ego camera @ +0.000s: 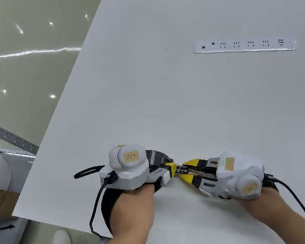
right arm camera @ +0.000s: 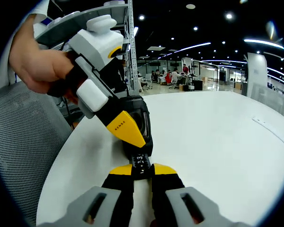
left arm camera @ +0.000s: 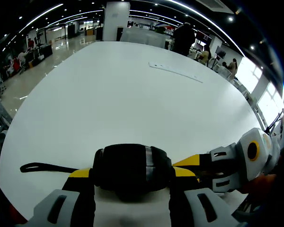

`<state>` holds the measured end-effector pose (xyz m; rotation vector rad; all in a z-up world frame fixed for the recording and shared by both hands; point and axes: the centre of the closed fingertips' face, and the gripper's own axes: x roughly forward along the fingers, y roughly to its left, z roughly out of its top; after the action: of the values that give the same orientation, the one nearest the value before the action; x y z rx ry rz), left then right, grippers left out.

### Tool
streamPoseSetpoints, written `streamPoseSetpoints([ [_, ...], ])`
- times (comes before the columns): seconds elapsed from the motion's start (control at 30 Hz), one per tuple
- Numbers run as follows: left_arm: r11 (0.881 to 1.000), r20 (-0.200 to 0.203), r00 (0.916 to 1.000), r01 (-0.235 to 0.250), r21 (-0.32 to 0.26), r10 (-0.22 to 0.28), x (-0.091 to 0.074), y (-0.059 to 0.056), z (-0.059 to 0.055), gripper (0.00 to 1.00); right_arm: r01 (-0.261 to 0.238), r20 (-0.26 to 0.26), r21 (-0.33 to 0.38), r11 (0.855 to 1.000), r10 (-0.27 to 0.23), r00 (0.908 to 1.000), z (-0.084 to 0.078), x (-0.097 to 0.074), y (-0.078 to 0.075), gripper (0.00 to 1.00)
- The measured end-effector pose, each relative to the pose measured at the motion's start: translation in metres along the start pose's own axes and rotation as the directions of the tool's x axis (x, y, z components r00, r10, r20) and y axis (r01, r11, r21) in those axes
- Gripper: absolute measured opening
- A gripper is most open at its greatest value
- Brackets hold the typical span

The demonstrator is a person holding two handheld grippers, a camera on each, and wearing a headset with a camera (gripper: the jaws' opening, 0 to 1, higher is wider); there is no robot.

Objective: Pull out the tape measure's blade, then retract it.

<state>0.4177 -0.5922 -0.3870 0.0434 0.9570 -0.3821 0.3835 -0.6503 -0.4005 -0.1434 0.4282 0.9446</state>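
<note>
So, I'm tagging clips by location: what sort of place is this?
Probably a large open-plan office or lab hall: a long white worktable with a white multi-socket power strip, rows of ceiling spotlights over a glossy floor, and people in the background.

The left tongs (ego camera: 169, 169) and right tongs (ego camera: 189, 171) share rounded white housings with tan stickers, grey brackets and black jaws tipped yellow, one tip lettered, and trail black cables (ego camera: 95, 206).
</note>
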Motion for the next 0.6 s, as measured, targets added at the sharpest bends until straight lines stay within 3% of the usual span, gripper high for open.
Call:
streamPoseSetpoints([
  [0.6, 1.000, 0.008, 1.0000, -0.002, -0.010, 0.002, 0.0001, -0.0005, 0.0000, 0.60, -0.004, -0.004, -0.004, 1.000, 0.004, 1.0000, 0.0024, 0.0045, -0.0002, 0.11],
])
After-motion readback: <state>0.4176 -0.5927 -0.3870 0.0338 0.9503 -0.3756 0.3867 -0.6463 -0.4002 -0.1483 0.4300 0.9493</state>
